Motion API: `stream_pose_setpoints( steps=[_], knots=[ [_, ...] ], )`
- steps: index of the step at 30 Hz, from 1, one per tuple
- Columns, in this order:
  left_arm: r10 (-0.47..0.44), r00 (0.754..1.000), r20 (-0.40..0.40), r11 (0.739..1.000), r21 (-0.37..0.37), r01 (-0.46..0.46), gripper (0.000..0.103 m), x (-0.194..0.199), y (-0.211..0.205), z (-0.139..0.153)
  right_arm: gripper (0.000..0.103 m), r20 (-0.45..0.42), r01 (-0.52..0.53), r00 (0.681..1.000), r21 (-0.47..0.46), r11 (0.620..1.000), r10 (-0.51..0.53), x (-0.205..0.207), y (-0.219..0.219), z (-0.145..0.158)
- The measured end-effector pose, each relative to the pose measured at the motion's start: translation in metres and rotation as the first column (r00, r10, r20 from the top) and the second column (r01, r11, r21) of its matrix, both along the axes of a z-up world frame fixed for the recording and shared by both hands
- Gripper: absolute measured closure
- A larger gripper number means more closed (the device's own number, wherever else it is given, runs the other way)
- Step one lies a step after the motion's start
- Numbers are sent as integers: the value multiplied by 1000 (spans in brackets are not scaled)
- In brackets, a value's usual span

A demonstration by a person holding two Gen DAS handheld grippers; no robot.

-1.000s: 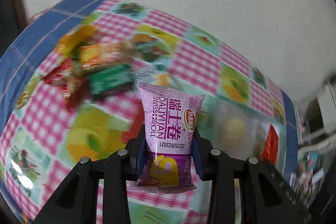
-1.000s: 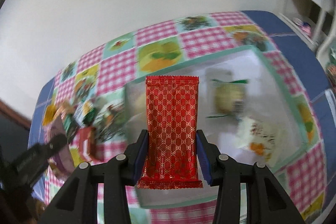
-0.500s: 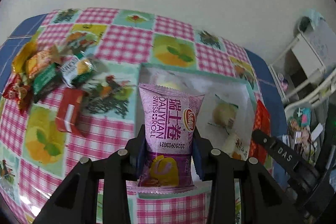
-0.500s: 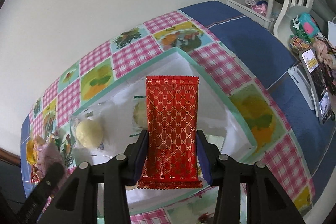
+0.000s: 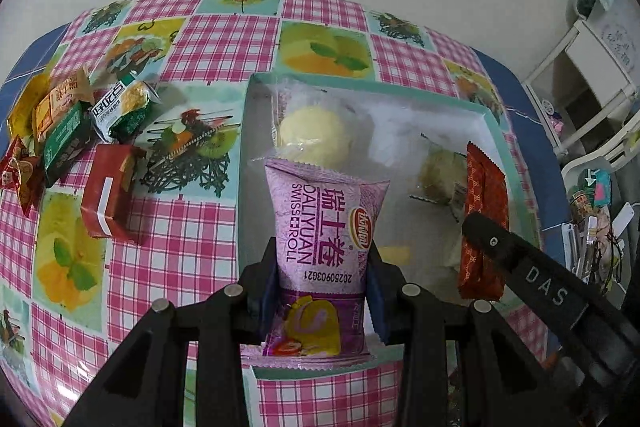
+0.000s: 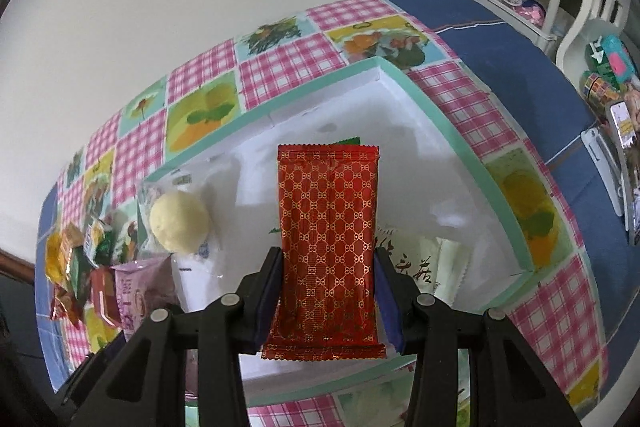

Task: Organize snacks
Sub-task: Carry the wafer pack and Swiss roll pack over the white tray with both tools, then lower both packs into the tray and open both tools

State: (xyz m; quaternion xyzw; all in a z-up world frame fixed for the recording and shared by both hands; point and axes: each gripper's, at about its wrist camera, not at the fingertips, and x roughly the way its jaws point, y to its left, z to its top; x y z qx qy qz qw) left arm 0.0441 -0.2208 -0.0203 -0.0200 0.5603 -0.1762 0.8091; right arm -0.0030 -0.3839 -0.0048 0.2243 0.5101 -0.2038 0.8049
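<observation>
Snacks are being sorted into a white box with a mint-green rim (image 5: 493, 115), the landmark for all positions below. My left tongs (image 5: 322, 281) are closed on a purple Swiss-roll packet (image 5: 325, 227), pinched at its lower half and standing upright over the near-left part of the box. My right tongs (image 6: 327, 293) are closed on a red packet with a gold lattice pattern (image 6: 328, 227), likewise upright, held over the middle of the box; seen from the left wrist camera, this packet sits at the box's right side.

Inside the box, a clear-wrapped pale yellow round cake (image 5: 314, 135) lies at the far-left corner. A second wrapped cake (image 5: 440, 171) lies toward the right wall, partly hidden behind the red packet. A white sachet with printed characters (image 6: 416, 267) lies at the near-right, beside my right tongs.

Left of the box, on the checked tabletop (image 5: 224, 43), a loose pile of unsorted snacks (image 5: 76, 131) remains; a small red carton (image 5: 106, 195) is its nearest member to the box, apart from the wall.
</observation>
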Motion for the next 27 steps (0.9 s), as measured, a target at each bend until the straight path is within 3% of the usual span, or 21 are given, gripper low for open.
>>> stream_pose_setpoints(
  steps=[15,23,27],
  knots=[
    [-2,998,-56,1000,24,3,63,11,0,-17,54,-93,-46,995,-14,999,44,13,4,-9],
    [0,999,-50,1000,10,0,47,11,2,-7,54,-88,-57,995,-51,997,52,11,6,2],
    [30,998,-50,1000,9,-29,46,14,12,1,54,-70,-58,996,-55,997,54,10,7,9]
  ],
)
